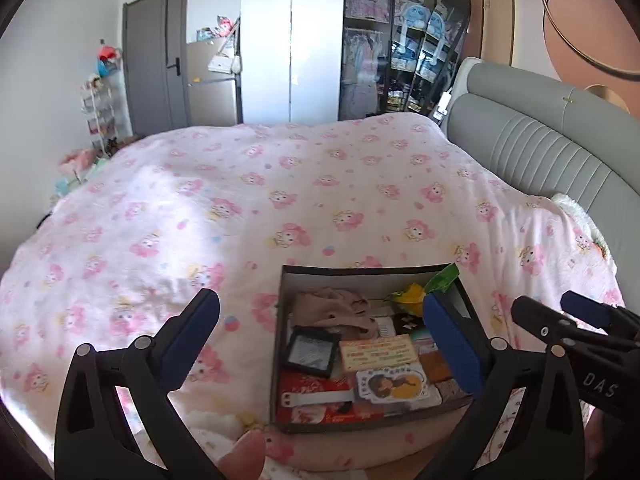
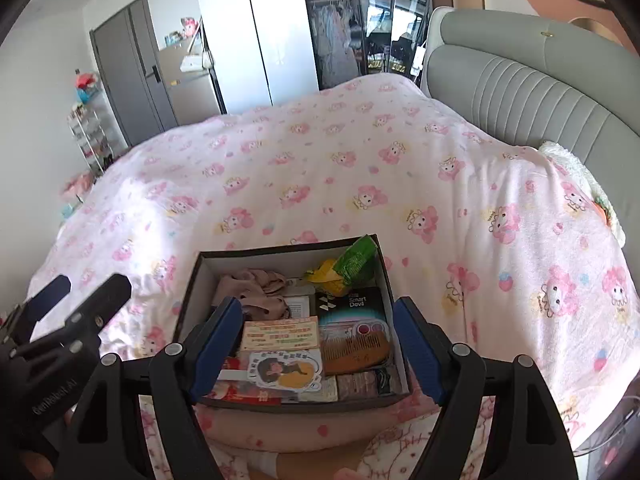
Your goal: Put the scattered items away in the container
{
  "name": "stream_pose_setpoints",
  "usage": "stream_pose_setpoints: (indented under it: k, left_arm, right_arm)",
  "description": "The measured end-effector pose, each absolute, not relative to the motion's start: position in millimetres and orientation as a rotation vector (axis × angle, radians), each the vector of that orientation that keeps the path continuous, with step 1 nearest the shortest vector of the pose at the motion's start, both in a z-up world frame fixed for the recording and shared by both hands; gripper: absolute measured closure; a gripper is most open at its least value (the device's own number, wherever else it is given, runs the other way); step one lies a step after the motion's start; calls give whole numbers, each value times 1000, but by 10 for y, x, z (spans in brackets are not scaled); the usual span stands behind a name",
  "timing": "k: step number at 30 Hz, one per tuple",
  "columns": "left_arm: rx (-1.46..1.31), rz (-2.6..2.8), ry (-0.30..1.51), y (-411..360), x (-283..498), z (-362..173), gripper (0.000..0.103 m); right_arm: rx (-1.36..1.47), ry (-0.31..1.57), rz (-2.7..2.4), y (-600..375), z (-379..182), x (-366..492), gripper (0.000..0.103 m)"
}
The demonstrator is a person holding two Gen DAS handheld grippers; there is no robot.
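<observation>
A dark open box [image 1: 276,344] [image 2: 188,300] sits on the pink patterned bed cover near the front edge. It holds a beige cloth [image 1: 334,310] [image 2: 252,290], a small framed mirror [image 1: 312,352], printed cards [image 2: 280,334], a wooden comb [image 2: 356,350], a black "Smart Devil" pack [image 2: 352,304] and a yellow and green packet [image 2: 344,268]. My left gripper [image 1: 320,344] is open and empty, held over the box's left side. My right gripper [image 2: 316,348] is open and empty, above the box's near half.
The bed cover [image 1: 280,184] spreads wide behind and left of the box. A grey padded headboard [image 1: 540,148] runs along the right. A wardrobe, glass cabinet and grey door stand at the far wall. A wire rack [image 1: 98,116] stands at the far left.
</observation>
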State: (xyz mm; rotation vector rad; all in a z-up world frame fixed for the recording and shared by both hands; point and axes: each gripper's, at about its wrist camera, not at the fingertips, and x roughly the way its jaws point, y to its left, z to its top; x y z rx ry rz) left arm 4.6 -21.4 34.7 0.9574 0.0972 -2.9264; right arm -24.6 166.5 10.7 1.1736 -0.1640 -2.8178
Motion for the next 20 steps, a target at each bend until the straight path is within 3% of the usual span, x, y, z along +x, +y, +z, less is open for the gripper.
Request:
stream_pose_setpoints:
  k: [5, 20]
  left_arm:
    - [910, -2939, 145, -171, 379, 409, 1]
    - [973, -2950, 117, 23, 527, 249, 1]
  right_arm:
    - [1081, -46, -2883, 1626, 188, 72, 27]
    - [1127, -67, -2871, 1703, -60, 213, 27]
